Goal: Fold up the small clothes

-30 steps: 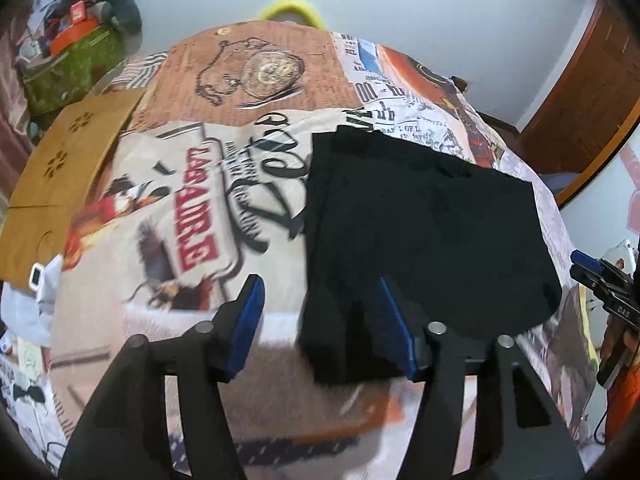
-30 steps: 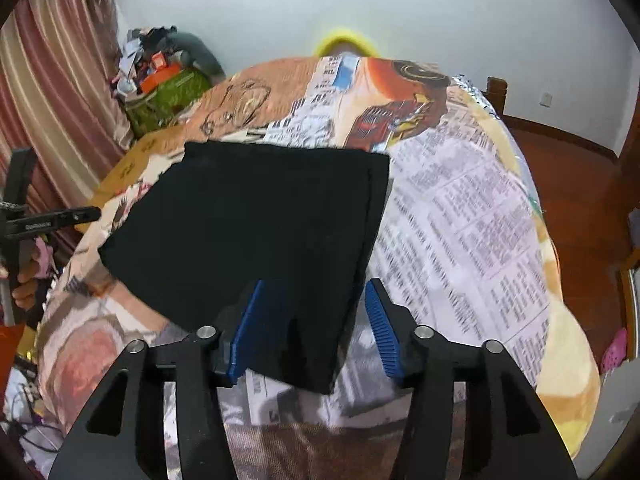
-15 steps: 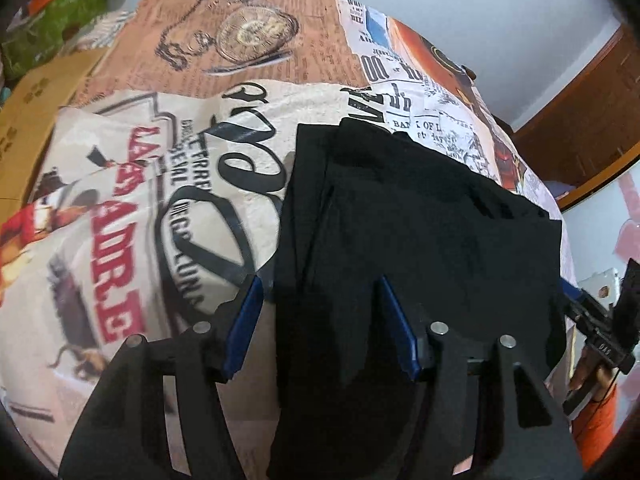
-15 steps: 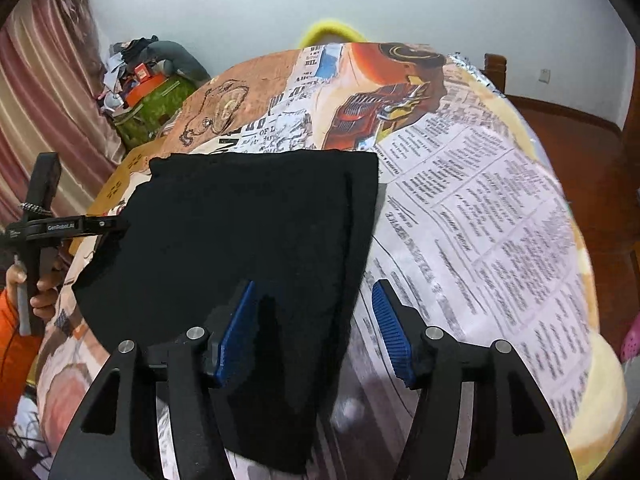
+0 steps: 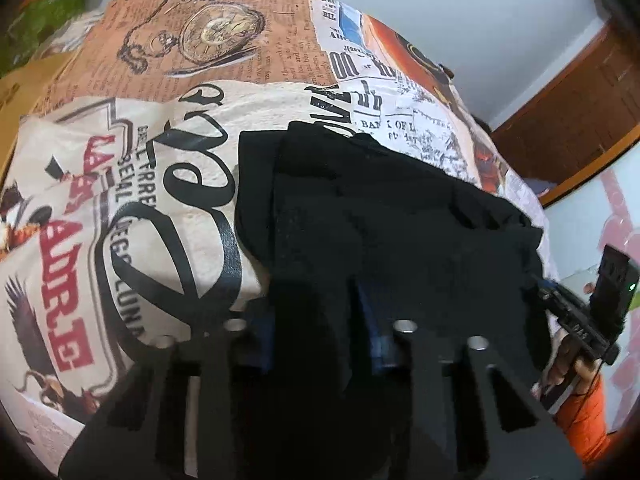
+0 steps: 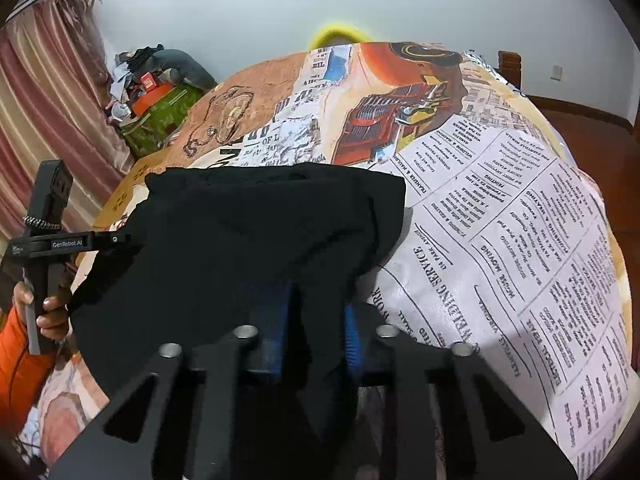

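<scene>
A black garment (image 5: 392, 216) lies partly folded on a bed with a newspaper-print cover (image 5: 160, 184). My left gripper (image 5: 316, 332) is shut on the garment's near left edge, and the cloth hangs between its blue pads. In the right wrist view the same garment (image 6: 256, 232) spreads to the left. My right gripper (image 6: 316, 332) is shut on its near right edge, which drapes over the fingers. Both near corners are lifted off the cover. Each gripper shows in the other's view, the right one (image 5: 580, 312) and the left one (image 6: 60, 240).
The printed bed cover (image 6: 500, 220) stretches right of the garment. A pile of clutter (image 6: 152, 92) and a striped curtain (image 6: 44, 112) stand at the far left. A yellow object (image 6: 340, 34) peeks over the bed's far edge. A wooden door (image 5: 580, 108) is at the right.
Both grippers moved forward onto the garment's near edge and shut on it. The cloth, flat a second ago, is now bunched and raised at the near corners.
</scene>
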Available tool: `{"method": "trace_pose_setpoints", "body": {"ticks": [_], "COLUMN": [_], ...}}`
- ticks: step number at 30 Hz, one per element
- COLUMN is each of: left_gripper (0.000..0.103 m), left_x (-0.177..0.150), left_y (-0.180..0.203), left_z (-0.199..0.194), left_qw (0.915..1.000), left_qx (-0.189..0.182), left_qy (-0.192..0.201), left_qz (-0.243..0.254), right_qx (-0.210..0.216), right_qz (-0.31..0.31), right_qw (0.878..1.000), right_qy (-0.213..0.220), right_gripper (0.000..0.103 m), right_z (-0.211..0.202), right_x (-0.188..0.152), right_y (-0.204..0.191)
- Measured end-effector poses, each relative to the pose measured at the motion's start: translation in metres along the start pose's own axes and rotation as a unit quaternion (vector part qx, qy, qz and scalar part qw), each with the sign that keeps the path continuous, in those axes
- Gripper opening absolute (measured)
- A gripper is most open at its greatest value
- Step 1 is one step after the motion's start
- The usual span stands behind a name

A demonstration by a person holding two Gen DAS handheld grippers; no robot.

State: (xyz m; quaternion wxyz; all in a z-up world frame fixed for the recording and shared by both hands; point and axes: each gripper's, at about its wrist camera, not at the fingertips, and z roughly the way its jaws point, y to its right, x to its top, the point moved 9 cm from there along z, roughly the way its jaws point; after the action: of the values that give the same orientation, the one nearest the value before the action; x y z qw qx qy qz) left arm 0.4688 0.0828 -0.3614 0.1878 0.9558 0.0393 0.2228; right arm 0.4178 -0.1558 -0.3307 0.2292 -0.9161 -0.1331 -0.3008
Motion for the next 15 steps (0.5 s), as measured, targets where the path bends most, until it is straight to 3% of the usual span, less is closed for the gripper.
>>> {"method": "trace_pose_setpoints", "body": {"ticks": [8,15], "left_gripper": [0.016,0.014], "left_x": [-0.006,-0.008], "left_y": [0.012,0.025], "left_z": [-0.030,-0.098], "left_qw": [0.9979,0.9930], "left_qx": [0.034,0.032], "left_qy": [0.041,0.099], "left_qz": [0.038,0.055], "right_qx": [-0.006,0.000], "right_qz": [-0.027,-0.073], "right_qw": [0.999,0.996], "right_qy": [0.017,0.047], "right_gripper": [0.007,0.007], "right_z": [-0.018,-0.051], "right_x": [0.009,0.028], "right_y": [-0.018,-0.061]}}
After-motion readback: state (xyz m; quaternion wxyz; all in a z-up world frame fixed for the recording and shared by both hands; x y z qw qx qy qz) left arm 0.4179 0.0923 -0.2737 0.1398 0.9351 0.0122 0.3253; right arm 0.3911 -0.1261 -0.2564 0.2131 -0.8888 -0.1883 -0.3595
